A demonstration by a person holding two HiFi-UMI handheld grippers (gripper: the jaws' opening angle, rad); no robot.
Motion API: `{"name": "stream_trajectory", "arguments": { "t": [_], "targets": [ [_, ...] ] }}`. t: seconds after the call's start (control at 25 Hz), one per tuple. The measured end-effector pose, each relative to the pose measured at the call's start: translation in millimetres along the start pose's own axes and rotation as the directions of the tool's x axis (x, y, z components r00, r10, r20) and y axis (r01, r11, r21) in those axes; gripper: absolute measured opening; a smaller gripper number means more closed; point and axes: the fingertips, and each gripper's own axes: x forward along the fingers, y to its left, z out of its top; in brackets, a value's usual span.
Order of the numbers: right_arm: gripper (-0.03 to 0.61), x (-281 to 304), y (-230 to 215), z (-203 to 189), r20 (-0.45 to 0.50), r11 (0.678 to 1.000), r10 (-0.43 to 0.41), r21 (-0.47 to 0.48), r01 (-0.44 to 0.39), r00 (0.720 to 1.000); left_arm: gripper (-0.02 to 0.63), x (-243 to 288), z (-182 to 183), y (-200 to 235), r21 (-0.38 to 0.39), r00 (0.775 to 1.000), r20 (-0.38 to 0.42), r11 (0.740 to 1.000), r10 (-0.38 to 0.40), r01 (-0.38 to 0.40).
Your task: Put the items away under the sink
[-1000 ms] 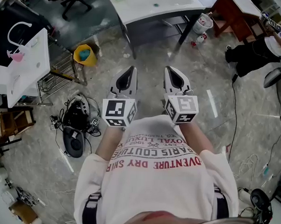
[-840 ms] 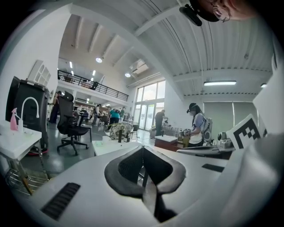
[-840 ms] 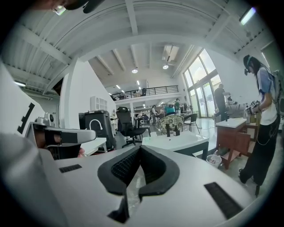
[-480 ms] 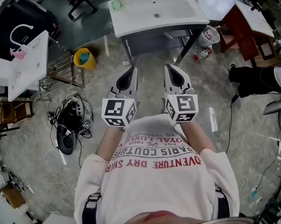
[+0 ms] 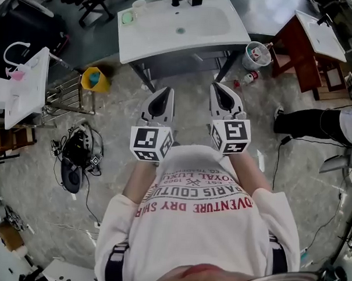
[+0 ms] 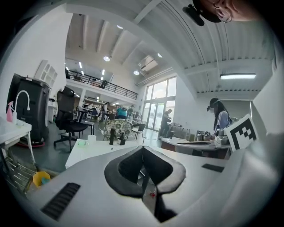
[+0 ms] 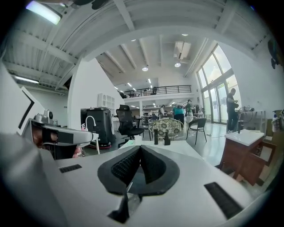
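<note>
- Only the head view took in the whole white sink point(image 5: 181, 28), top centre. The gripper views just caught its top edge, with an office chair point(image 6: 67, 113) behind.
- A white bucket point(image 5: 256, 53) and a small bottle point(image 5: 247, 80) sat on the floor right of the sink, and a yellow bucket point(image 5: 92, 79) sat at left.
- The left gripper point(image 5: 165, 90) and right gripper point(image 5: 217, 86) hovered mid-frame, jaws pressed together, holding nothing.

The grey floor point(image 5: 115, 131) carries a sink stand point(image 5: 224, 34), a yellow bin point(image 5: 92, 79), a white bucket point(image 5: 256, 55) and tangled cables point(image 5: 74, 157).
</note>
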Motion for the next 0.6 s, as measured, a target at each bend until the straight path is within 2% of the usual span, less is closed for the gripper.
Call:
{"name": "stream_trajectory", "arguments": {
  "t": [0.32, 0.6],
  "targets": [
    [0.025, 37, -53, -17, -0.052, 0.999, 0.024, 0.043, -0.022, 0.998, 0.023, 68, -7, -2, -0.015, 0.998, -0.052, 1.000, 0.021, -0.022],
    [0.025, 92, -95, -15, -0.065, 0.999, -0.004, 0.045, 0.007, 0.998, 0.023, 143, -5, 18, -0.036, 0.998, -0.064, 0.999, -0.013, 0.011]
  ]
}}
